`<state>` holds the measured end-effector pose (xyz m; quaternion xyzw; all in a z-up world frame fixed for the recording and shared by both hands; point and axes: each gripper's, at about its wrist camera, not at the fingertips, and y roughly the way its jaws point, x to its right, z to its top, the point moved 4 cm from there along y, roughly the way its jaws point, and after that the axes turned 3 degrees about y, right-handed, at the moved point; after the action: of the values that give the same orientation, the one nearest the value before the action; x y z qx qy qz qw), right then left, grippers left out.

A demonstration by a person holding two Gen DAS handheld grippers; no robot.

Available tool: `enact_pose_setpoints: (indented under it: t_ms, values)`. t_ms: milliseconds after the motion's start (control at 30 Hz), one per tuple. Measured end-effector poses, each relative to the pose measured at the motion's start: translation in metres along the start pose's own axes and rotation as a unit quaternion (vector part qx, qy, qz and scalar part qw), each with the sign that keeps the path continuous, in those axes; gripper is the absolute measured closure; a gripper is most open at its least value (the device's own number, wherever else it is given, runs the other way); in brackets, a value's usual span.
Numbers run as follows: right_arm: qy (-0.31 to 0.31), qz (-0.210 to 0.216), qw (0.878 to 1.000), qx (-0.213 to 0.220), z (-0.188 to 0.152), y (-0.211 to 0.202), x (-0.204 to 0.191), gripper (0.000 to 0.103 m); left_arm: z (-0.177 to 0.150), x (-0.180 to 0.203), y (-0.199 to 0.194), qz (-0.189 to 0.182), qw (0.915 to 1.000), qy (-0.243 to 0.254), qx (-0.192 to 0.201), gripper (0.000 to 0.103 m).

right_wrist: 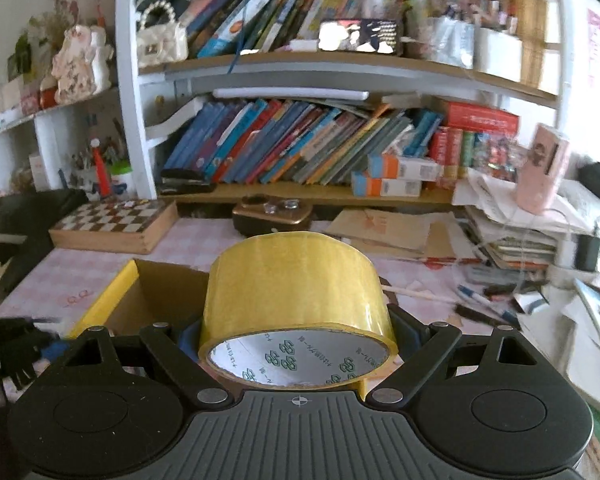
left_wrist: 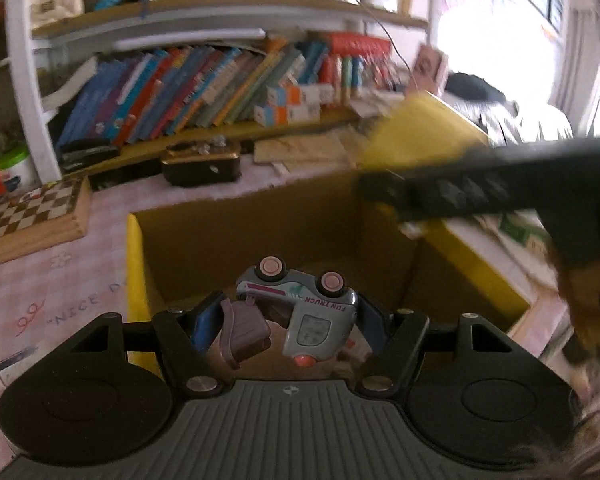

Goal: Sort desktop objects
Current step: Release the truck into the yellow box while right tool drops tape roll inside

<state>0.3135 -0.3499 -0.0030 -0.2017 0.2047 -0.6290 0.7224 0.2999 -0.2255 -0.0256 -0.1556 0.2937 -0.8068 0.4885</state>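
- The left gripper (left_wrist: pixel 288 320) is clamped on a grey toy truck (left_wrist: pixel 304 312), upside down with its wheels up, poised over the open cardboard box (left_wrist: pixel 260 240), presumably for dropping in.
- The right gripper (right_wrist: pixel 296 336) squeezes a roll of yellow packing tape (right_wrist: pixel 296 284) by its sides, just beside that box (right_wrist: pixel 156 292), probably next.
- The chessboard (right_wrist: pixel 112 220) sits well apart on the desk.

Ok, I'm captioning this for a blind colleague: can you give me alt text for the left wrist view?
The left gripper holds a grey "FUN TRUCK" toy truck upside down above an open yellow cardboard box. The right gripper reaches in from the right with a yellow tape roll. Behind are a chessboard and leaning books.
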Motion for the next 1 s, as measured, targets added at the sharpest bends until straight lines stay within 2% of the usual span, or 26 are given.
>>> enact_pose_setpoints:
  t_ms: [167, 300, 433, 633, 667, 767, 833, 1000]
  values:
    - [-0.039, 0.027, 0.997, -0.058, -0.006, 0.036, -0.014, 0.012, -0.019, 0.015, 0.014, -0.029, 0.9988, 0.002, -0.039, 0.036]
    - [-0.079, 0.023, 0.990, -0.117, -0.018, 0.062, -0.024, 0.012, -0.022, 0.013, 0.015, -0.033, 0.9984, -0.020, -0.042, 0.036]
    - [-0.077, 0.027, 0.982, -0.169, -0.019, 0.075, -0.025, 0.011, -0.022, 0.013, 0.016, -0.035, 0.9981, -0.027, -0.044, 0.035]
    - [-0.079, 0.023, 0.983, -0.167, -0.021, 0.071, -0.026, 0.008, -0.021, 0.014, 0.016, -0.024, 0.9986, -0.030, -0.037, 0.034]
    - [-0.076, 0.026, 0.983, -0.163, -0.022, 0.069, -0.025, 0.008, -0.021, 0.014, 0.015, -0.017, 0.9989, -0.027, -0.033, 0.029]
    - [-0.070, 0.030, 0.987, -0.144, -0.020, 0.065, -0.023, 0.006, -0.021, 0.015, 0.012, 0.000, 0.9996, -0.016, -0.023, 0.023]
    - [-0.064, 0.029, 0.990, -0.125, -0.018, 0.060, -0.021, 0.003, -0.020, 0.016, 0.006, 0.005, 0.9998, -0.014, -0.015, 0.013]
    - [-0.024, 0.030, 0.996, -0.083, -0.014, 0.038, -0.012, 0.003, -0.016, 0.016, -0.015, 0.020, 0.9996, -0.015, 0.013, 0.009]
